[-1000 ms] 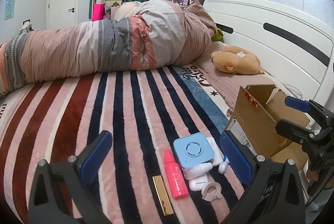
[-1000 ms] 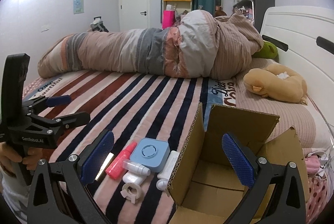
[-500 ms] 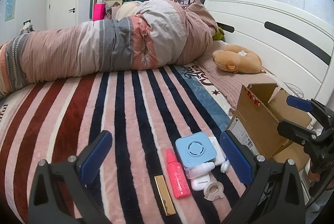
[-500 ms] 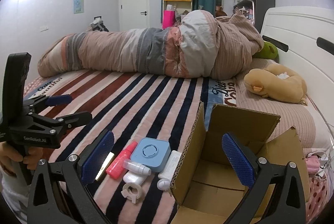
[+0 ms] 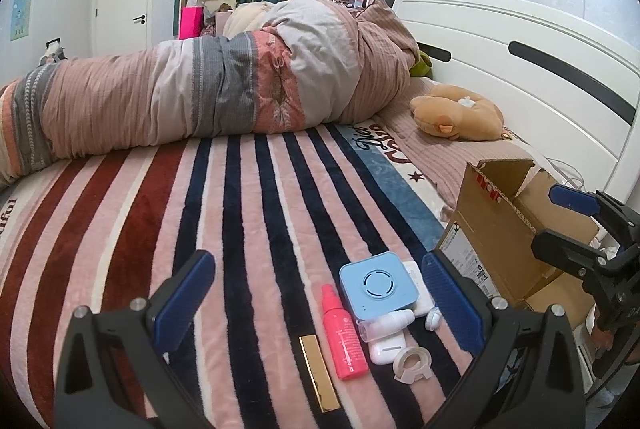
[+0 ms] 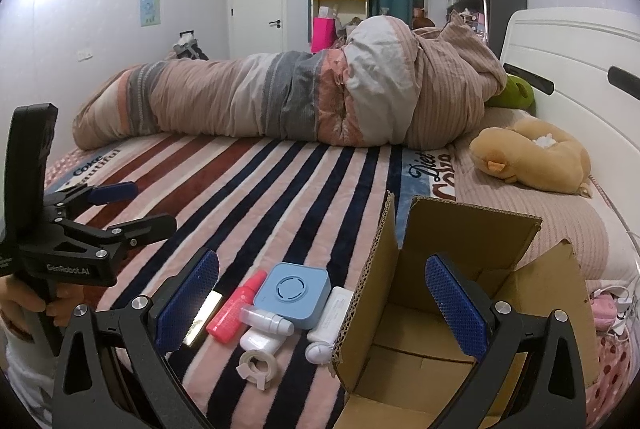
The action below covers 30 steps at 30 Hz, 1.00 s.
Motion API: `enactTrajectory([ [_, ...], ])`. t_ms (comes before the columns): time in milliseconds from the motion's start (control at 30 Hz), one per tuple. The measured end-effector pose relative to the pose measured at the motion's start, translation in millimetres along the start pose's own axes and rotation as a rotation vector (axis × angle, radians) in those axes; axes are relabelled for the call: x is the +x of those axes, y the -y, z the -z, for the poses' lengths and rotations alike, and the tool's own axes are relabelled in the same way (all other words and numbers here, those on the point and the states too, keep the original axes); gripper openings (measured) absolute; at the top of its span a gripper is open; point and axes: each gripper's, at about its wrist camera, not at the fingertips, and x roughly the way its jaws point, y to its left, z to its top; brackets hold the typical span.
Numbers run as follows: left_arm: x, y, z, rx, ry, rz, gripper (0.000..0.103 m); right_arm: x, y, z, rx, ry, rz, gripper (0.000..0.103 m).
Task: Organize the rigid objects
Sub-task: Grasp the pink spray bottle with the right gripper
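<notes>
A cluster of small items lies on the striped blanket: a light blue square device, a pink spray bottle, a gold bar, a small white bottle, a white earbud case, a white tape holder. An open cardboard box stands to their right. My left gripper is open and empty, just behind the items. My right gripper is open and empty, straddling the box's left wall.
A rolled quilt lies across the back of the bed. A tan plush toy rests near the white headboard. Striped blanket spreads left of the items.
The left gripper has drifted slightly left and back; the items sit a little further right in its view. The right gripper has barely moved. Both stay open.
</notes>
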Motion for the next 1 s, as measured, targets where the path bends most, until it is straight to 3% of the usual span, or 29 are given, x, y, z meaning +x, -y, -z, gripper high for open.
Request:
enactTrajectory([
  [200, 0.1, -6.7, 1.3, -0.002, 0.000, -0.010, 0.102, 1.8, -11.8, -4.9, -0.024, 0.000, -0.012, 0.100],
  [400, 6.7, -35.4, 5.8, -0.029, -0.017, -0.060, 0.103, 16.9, -45.6, -8.3, -0.084, -0.046, -0.096, 0.071],
  [467, 12.5, -46.2, 8.2, -0.046, -0.033, -0.056, 0.103, 32.7, -59.0, -3.2, -0.087, -0.097, -0.151, 0.058],
  [533, 20.6, -58.3, 11.9, -0.061, -0.055, -0.050, 0.103, 51.2, -69.6, 5.0, -0.078, -0.157, -0.206, 0.053],
  [700, 37.6, -76.0, 22.2, -0.067, -0.097, -0.054, 0.102, 113.9, -85.5, 39.1, 0.007, -0.362, -0.308, 0.049],
  [767, 41.0, -79.2, 24.6, -0.069, -0.104, -0.053, 0.102, 132.1, -84.7, 49.1, 0.043, -0.422, -0.315, 0.040],
  [1000, 46.5, -87.2, 28.6, -0.084, -0.109, -0.023, 0.102, 171.1, -77.7, 66.7, 0.129, -0.537, -0.274, 0.030],
])
